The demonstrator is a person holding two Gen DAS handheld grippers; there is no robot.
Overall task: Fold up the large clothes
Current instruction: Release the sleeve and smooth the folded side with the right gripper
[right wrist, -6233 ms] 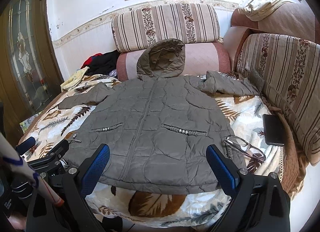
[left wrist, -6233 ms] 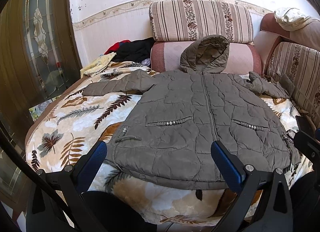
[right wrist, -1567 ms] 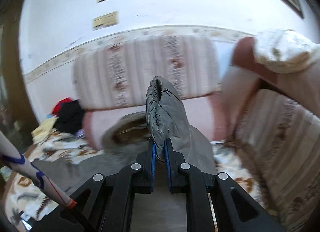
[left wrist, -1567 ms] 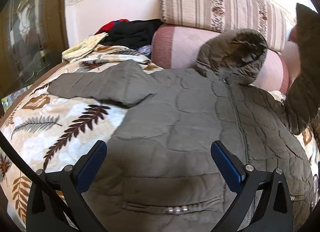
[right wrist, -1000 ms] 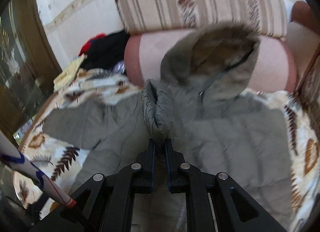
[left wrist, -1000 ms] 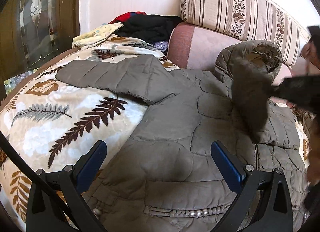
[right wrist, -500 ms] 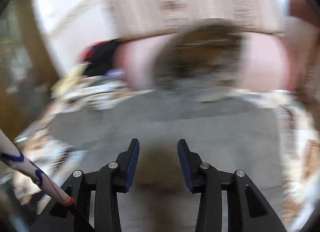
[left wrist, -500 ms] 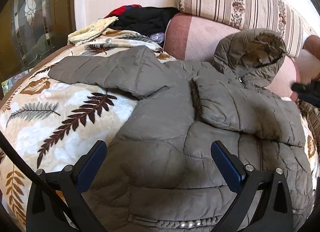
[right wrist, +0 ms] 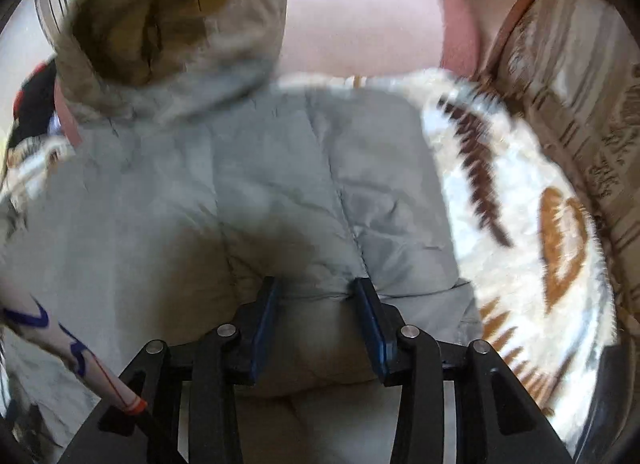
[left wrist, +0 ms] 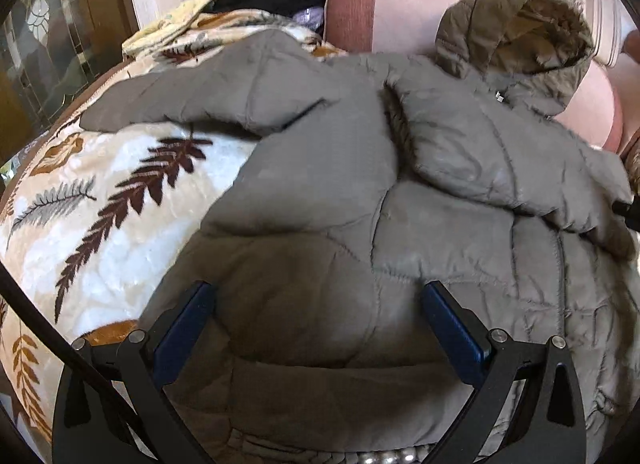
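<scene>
Right gripper [right wrist: 316,296] fingers just opened, sleeve [left wrist: 500,160] dropped across jacket [left wrist: 320,264]; left gripper [left wrist: 316,304] fingers apart

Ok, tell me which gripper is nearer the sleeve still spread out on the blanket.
Left. The left gripper hovers over the jacket's body, beside the spread sleeve; the right gripper is across the jacket.

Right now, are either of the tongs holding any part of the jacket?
No. The left tongs stand wide open above the jacket. The right tongs are partly open, their pads clamping no fabric. One sleeve lies folded across the chest.
</scene>
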